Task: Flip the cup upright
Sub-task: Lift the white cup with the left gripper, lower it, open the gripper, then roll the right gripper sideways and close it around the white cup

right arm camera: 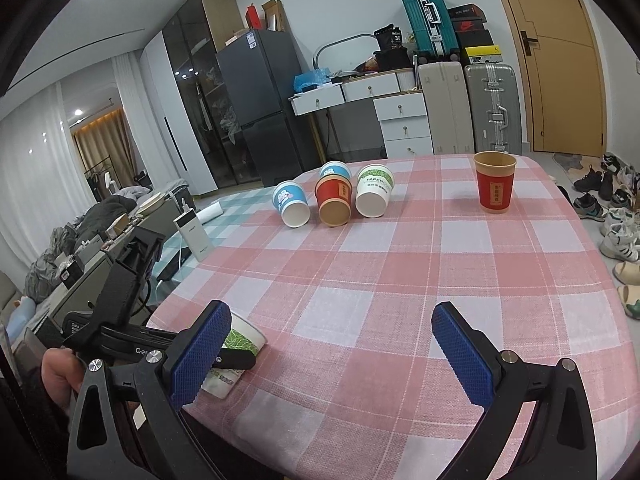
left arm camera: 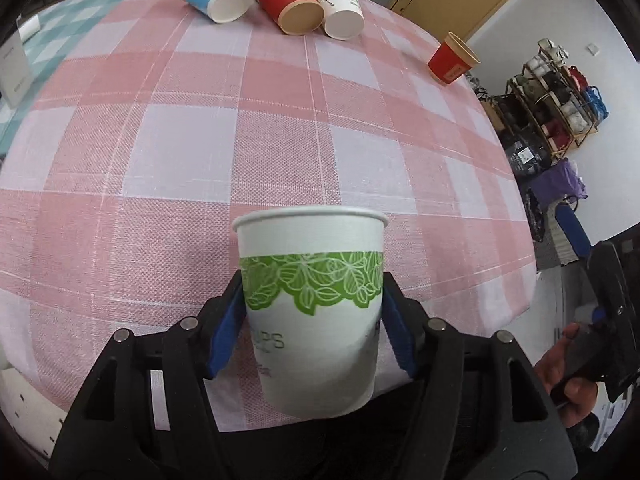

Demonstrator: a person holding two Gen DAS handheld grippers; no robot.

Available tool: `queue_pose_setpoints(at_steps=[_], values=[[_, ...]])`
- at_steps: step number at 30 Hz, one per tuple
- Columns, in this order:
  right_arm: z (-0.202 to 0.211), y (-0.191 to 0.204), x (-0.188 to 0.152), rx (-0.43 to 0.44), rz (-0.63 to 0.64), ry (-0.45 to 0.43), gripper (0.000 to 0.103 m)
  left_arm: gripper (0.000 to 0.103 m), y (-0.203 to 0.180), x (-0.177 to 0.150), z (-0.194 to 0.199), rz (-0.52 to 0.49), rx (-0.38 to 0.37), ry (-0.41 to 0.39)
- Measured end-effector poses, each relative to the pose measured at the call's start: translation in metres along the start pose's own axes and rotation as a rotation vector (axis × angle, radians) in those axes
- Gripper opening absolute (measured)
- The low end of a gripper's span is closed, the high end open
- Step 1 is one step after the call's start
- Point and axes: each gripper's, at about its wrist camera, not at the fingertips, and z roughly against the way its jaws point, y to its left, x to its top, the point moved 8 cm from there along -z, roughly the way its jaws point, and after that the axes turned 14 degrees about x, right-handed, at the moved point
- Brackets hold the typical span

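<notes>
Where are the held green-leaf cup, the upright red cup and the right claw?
green-leaf cup (left arm camera: 312, 280), left wrist view, on its leaf band.
upright red cup (right arm camera: 495, 190), right wrist view, on its red sleeve.
right claw (right arm camera: 332, 354), right wrist view, between its fingertips.

Right tongs (right arm camera: 332, 354) gape wide above the pink-checked counter (right arm camera: 400, 280), blue pads empty. At lower left, the left tongs (right arm camera: 236, 360) clasp a white leaf-print paper cup (right arm camera: 236, 350), rim upward. Far side: three cups lie sideways in a row, blue (right arm camera: 291, 203), red (right arm camera: 334, 202), white (right arm camera: 374, 196); an upright red cup (right arm camera: 495, 187) stands apart.
</notes>
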Motion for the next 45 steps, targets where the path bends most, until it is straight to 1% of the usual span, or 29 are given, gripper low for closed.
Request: queue_pose_setpoints(at_steps=[1,2,3,4,5,6,7,8,11,13,16,20,22,26,27,30,31,32,33,35,39,42,45], values=[[0.001,0.001,0.001,-0.001,0.004,-0.003,0.102,0.070,0.000,0.000,-0.003,0.003,-0.008,0.008],[0.001,0.003,0.001,0.000,0.004,-0.003,0.102,0.075,-0.001,0.001,-0.002,-0.004,-0.017,-0.008],[0.001,0.004,0.002,0.001,0.005,-0.005,0.102,0.084,-0.002,0.002,-0.003,-0.027,0.009,-0.026],[0.002,0.005,0.002,-0.001,0.008,-0.007,0.102,0.084,-0.001,0.003,-0.004,-0.031,0.029,-0.035],[0.003,0.006,0.003,-0.002,0.011,-0.008,0.102,0.084,-0.001,0.004,-0.005,-0.029,0.022,-0.033],[0.004,0.007,0.003,-0.002,0.015,-0.009,0.102,0.084,-0.002,0.004,-0.005,-0.026,-0.005,-0.024],[0.005,0.007,0.003,-0.003,0.017,-0.010,0.102,0.084,-0.002,0.005,-0.004,-0.021,-0.017,-0.021],[0.005,0.008,0.004,-0.004,0.019,-0.012,0.102,0.084,-0.001,0.006,-0.002,-0.018,-0.013,-0.030],[0.007,0.010,0.005,-0.006,0.019,-0.016,0.102,0.084,-0.002,0.010,0.008,-0.030,-0.009,-0.063],[0.010,0.014,0.007,-0.008,0.026,-0.030,0.102,0.084,-0.004,0.014,0.017,-0.058,-0.012,-0.099],[0.014,0.022,0.010,-0.003,0.039,-0.038,0.102,0.084,-0.002,0.021,0.030,-0.050,-0.030,-0.133],[0.016,0.032,0.011,0.007,0.052,-0.039,0.102,0.084,0.007,0.028,0.053,-0.042,-0.004,-0.190],[0.015,0.038,0.011,0.023,0.048,-0.037,0.102,0.084,0.011,0.029,0.070,-0.032,0.011,-0.230],[0.014,0.052,0.011,0.069,0.035,-0.028,0.102,0.084,0.016,0.029,0.118,-0.023,0.055,-0.357],[0.014,0.056,0.011,0.080,0.032,-0.029,0.102,0.086,0.016,0.028,0.132,-0.027,0.071,-0.397],[0.015,0.064,0.012,0.112,0.014,-0.034,0.102,0.092,0.013,0.023,0.166,-0.043,0.085,-0.486],[0.016,0.066,0.012,0.124,0.003,-0.034,0.102,0.098,0.012,0.021,0.176,-0.043,0.093,-0.513],[0.016,0.068,0.012,0.138,-0.009,-0.032,0.102,0.101,0.011,0.018,0.185,-0.043,0.103,-0.542],[0.017,0.069,0.012,0.151,-0.021,-0.031,0.102,0.102,0.011,0.015,0.195,-0.042,0.116,-0.578],[0.017,0.072,0.011,0.168,-0.043,-0.027,0.102,0.102,0.010,0.009,0.208,-0.036,0.128,-0.612],[0.020,0.076,0.012,0.196,-0.065,-0.027,0.103,0.102,0.011,-0.005,0.218,-0.024,0.161,-0.632],[0.023,0.081,0.013,0.222,-0.077,-0.030,0.103,0.102,0.013,-0.012,0.216,-0.019,0.185,-0.613],[0.024,0.085,0.015,0.247,-0.091,-0.029,0.103,0.102,0.018,-0.018,0.211,-0.013,0.193,-0.588]])
